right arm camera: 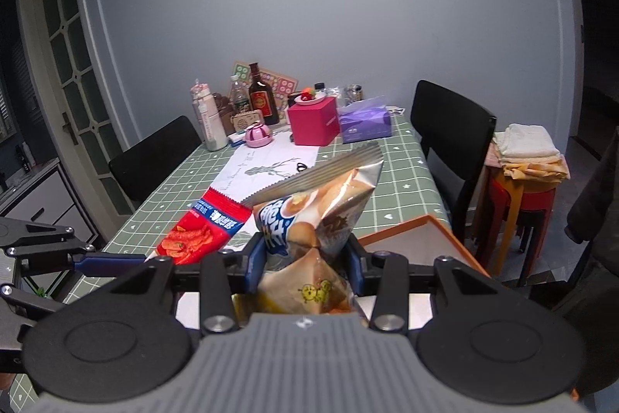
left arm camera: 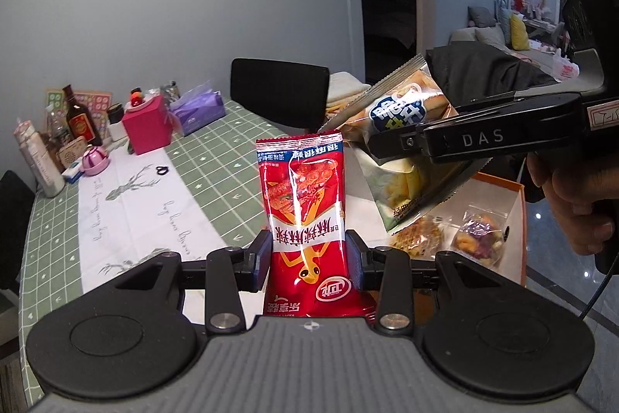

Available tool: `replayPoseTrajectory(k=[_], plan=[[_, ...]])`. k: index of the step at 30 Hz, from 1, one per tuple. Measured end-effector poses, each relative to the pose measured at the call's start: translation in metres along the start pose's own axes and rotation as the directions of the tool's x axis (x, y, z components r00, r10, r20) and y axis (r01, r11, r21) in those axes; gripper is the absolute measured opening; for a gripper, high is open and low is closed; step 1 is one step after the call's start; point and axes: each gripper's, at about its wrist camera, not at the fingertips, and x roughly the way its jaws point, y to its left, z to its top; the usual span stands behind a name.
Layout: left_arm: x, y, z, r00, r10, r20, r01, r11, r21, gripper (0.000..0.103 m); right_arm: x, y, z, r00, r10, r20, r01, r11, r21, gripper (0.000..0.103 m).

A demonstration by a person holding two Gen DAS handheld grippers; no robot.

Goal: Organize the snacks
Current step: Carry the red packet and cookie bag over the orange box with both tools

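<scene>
My left gripper (left arm camera: 308,258) is shut on a red spicy-snack packet (left arm camera: 303,204) and holds it upright above the table. My right gripper (right arm camera: 305,260) is shut on a silver and tan chip bag (right arm camera: 321,215), held up over an orange-rimmed box (right arm camera: 410,231). In the left wrist view the right gripper (left arm camera: 390,146) comes in from the right with the chip bag (left arm camera: 398,126) above the same box (left arm camera: 514,204), which holds several small wrapped snacks (left arm camera: 477,239). The red packet (right arm camera: 201,235) and the left gripper's fingers (right arm camera: 108,264) show at the lower left of the right wrist view.
The green checked table (right arm camera: 398,173) carries a white runner (left arm camera: 127,196), a pink box (right arm camera: 313,122), a purple tissue pack (right arm camera: 365,122), a brown bottle (right arm camera: 263,99) and jars at the far end. Black chairs (right arm camera: 452,138) stand around it. A red stool (right arm camera: 522,211) bears folded cloths.
</scene>
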Motion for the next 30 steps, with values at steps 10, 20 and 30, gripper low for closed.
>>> replayPoseTrajectory(k=[10, 20, 30], plan=[[0.04, -0.028, 0.015, 0.997, -0.062, -0.036, 0.063, 0.997, 0.032, 0.045, -0.006, -0.048, -0.012, 0.997, -0.068, -0.021, 0.069, 0.997, 0.045, 0.041], [0.083, -0.046, 0.02, 0.99, -0.094, -0.1, 0.1, 0.993, 0.057, 0.045, 0.013, -0.083, -0.027, 0.99, -0.116, -0.081, 0.123, 0.989, 0.086, 0.041], [0.118, -0.046, 0.02, 0.981, -0.096, -0.171, 0.11, 0.992, 0.069, 0.045, 0.042, -0.102, -0.043, 0.976, -0.134, -0.171, 0.153, 0.983, 0.104, 0.041]])
